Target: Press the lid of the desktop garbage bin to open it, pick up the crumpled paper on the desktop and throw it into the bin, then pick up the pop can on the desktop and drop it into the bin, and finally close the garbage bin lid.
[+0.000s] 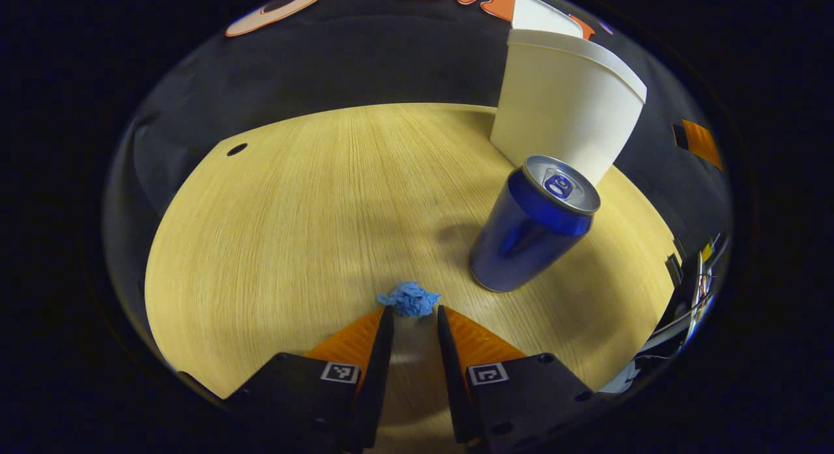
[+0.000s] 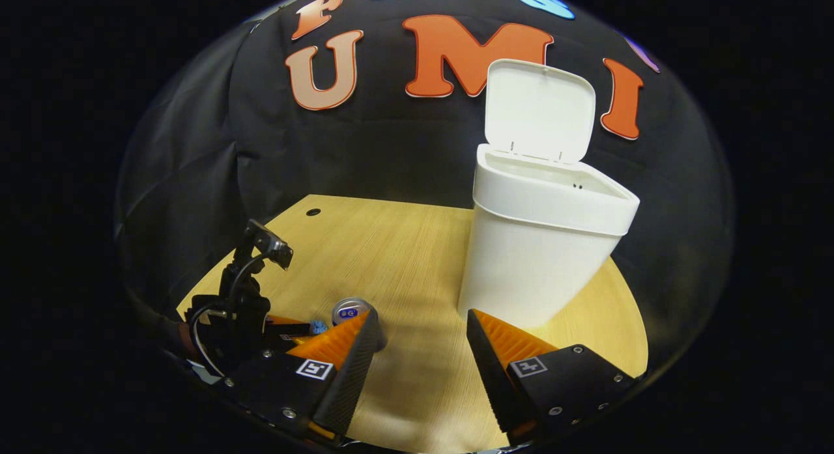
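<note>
Garbage bin (image 2: 534, 258): white, upright on the far right part of the table (image 2: 397, 258), its lid (image 2: 539, 110) swung up and standing open behind the mouth; in the left gripper view the bin (image 1: 560, 115) stands just behind the can.
Crumpled paper (image 1: 409, 299): a small blue wad lying on the table, right at the tips of the left gripper (image 1: 415, 320) (whether the fingers touch it I cannot tell); in the right gripper view a blue speck (image 2: 318, 326) shows beside the can.
Pop can (image 1: 531, 229): blue with a silver top, upright on the table, right of the paper and apart from it; seen in the right gripper view (image 2: 350, 311) just behind that gripper's left finger.
Left gripper: low over the table, jaws a little apart with the paper at their opening, not clamped on it; in the right gripper view it (image 2: 296, 328) sits low at the left, near the can.
Right gripper (image 2: 423, 333): jaws wide apart, holding nothing, facing the bin from the near side.
Table: light wood grain, with a small round hole (image 1: 236, 149) near its far left edge.
</note>
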Available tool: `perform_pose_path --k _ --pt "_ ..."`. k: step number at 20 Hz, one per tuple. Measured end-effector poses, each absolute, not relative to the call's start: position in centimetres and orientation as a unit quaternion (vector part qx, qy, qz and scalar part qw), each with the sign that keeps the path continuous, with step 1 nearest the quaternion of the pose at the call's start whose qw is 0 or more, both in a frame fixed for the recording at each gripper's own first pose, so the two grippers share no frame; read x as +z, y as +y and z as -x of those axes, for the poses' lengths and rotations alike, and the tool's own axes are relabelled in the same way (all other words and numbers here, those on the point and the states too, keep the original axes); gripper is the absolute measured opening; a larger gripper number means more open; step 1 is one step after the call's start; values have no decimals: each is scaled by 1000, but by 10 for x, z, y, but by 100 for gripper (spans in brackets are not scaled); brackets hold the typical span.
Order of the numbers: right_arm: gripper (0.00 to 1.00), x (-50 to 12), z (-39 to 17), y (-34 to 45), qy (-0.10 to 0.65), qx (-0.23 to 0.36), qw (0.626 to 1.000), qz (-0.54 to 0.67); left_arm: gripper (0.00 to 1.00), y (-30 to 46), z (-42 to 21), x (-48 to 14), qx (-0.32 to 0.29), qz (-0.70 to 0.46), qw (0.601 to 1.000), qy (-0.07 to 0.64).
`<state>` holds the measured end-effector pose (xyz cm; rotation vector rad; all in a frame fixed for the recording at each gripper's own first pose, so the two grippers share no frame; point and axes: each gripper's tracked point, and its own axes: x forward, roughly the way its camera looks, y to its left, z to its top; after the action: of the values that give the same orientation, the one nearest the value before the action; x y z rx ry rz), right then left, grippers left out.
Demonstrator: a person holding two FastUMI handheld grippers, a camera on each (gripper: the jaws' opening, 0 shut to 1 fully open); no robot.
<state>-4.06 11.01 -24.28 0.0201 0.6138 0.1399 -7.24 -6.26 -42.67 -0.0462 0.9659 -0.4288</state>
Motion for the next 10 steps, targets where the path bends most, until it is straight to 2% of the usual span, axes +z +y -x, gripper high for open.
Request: perform_pose_path --k 3,10 --pt "84 -253 41 116 310 78 947 -9 11 -63 63 -434 -199 27 865 461" --pt "92 -266 32 143 322 116 939 -17 11 -53 43 -389 -200 49 881 426"
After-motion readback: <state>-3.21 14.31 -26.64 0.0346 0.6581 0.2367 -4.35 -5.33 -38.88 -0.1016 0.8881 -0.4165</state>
